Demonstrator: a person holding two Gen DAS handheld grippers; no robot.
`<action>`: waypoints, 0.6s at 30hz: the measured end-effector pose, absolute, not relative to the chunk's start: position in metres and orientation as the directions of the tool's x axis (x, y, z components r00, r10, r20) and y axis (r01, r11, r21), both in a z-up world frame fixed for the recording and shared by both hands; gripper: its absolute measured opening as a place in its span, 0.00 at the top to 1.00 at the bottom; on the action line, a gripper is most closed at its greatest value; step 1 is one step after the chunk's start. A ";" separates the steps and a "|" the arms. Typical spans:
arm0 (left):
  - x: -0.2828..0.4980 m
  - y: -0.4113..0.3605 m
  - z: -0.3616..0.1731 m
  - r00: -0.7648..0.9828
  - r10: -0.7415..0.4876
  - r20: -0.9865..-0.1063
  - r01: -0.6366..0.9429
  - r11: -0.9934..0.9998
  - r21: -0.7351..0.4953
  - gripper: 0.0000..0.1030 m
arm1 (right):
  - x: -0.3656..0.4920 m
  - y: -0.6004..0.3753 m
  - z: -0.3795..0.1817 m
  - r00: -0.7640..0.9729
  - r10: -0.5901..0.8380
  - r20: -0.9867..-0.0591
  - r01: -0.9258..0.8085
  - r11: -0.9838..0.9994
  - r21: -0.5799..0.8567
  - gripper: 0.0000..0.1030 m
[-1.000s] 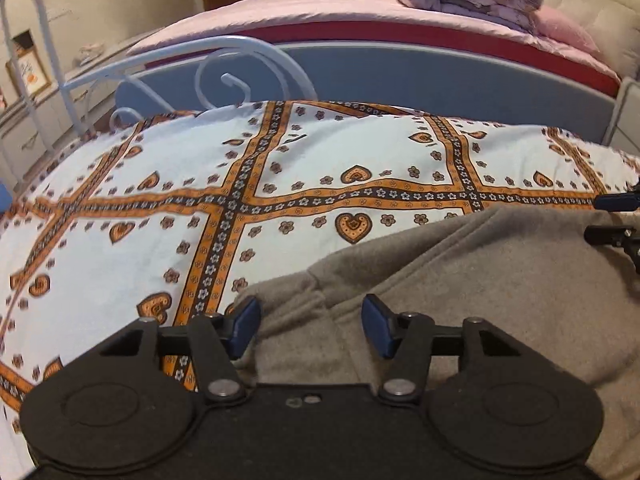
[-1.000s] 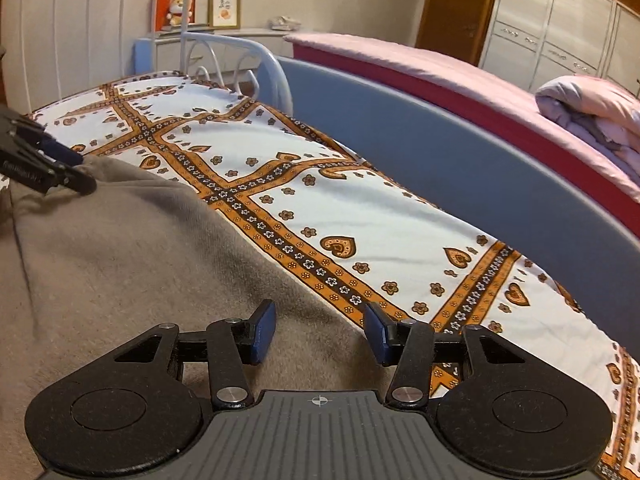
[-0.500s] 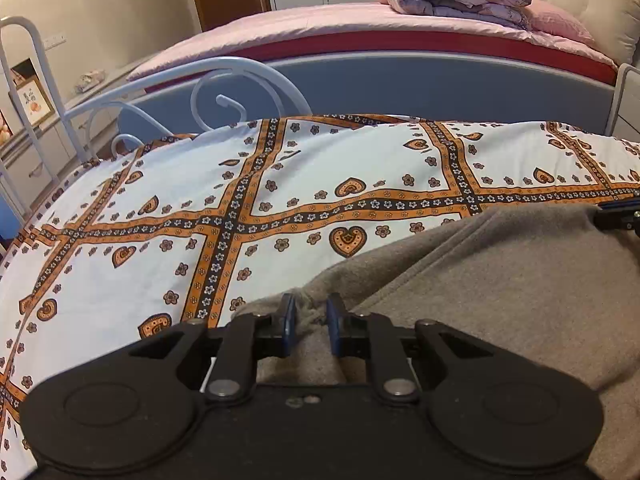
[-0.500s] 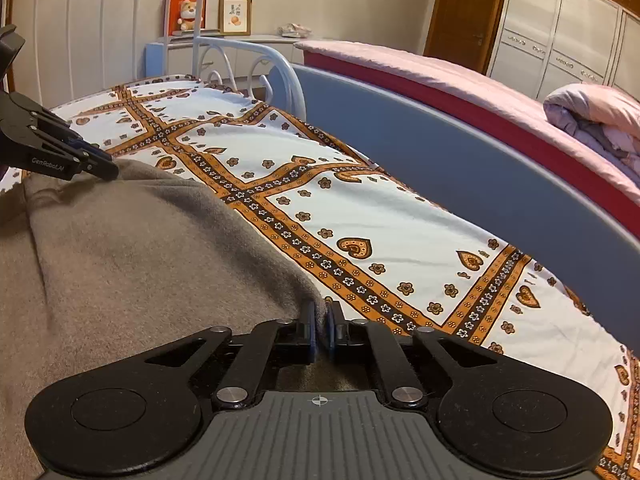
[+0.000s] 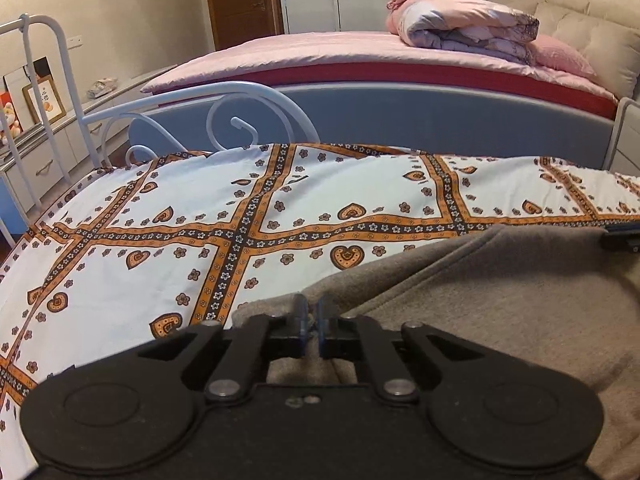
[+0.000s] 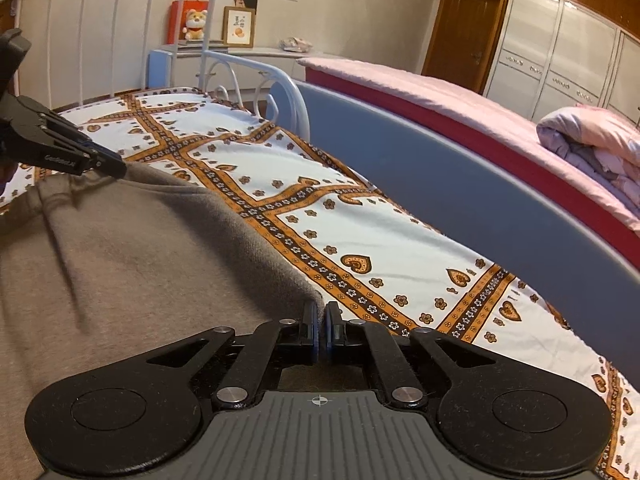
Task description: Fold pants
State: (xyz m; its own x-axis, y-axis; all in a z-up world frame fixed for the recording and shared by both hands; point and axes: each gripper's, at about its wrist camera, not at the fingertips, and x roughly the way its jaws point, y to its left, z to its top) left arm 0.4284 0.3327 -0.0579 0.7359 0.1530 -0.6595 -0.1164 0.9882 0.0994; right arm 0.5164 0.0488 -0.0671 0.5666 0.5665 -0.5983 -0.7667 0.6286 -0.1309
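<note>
The grey-brown fleece pants (image 5: 500, 300) lie spread over the near part of the bed, on a white bedsheet printed with orange bands, hearts and small flowers (image 5: 280, 208). The left gripper (image 5: 311, 322) has its jaws closed on a raised fold at the pants' far edge, a ridge of cloth pinched between the blue pads. The right gripper (image 6: 321, 330) likewise has its jaws shut on the cloth's edge, at a corner where the fabric meets the sheet; how much cloth sits between the pads is hard to make out. In the right wrist view, the left gripper (image 6: 108, 166) shows at the far end of the same edge, its tip touching the fabric. A white metal bed frame (image 6: 120, 20) rises beyond, and a pink bed (image 5: 340, 52) with a rolled quilt (image 5: 464, 20) stands beside.
</note>
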 end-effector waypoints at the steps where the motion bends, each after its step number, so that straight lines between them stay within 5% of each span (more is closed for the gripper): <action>1: 0.426 0.333 -0.057 0.738 0.150 -0.657 -0.119 0.989 0.093 1.00 | 0.514 0.048 -0.065 0.567 0.568 -0.596 -0.767 0.628 -0.131 0.96; 18: 0.296 0.329 0.006 0.829 0.105 -0.549 -0.156 0.987 -0.047 1.00 | 0.376 0.004 0.001 0.608 0.616 -0.500 -0.784 0.566 -0.256 0.99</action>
State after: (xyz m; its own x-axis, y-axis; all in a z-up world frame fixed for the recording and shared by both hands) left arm 0.2958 0.3285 0.0060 0.8291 0.1050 -0.5492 -0.1559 0.9867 -0.0467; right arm 0.3757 0.0040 0.0010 0.6084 0.6162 -0.5002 -0.7836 0.5662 -0.2556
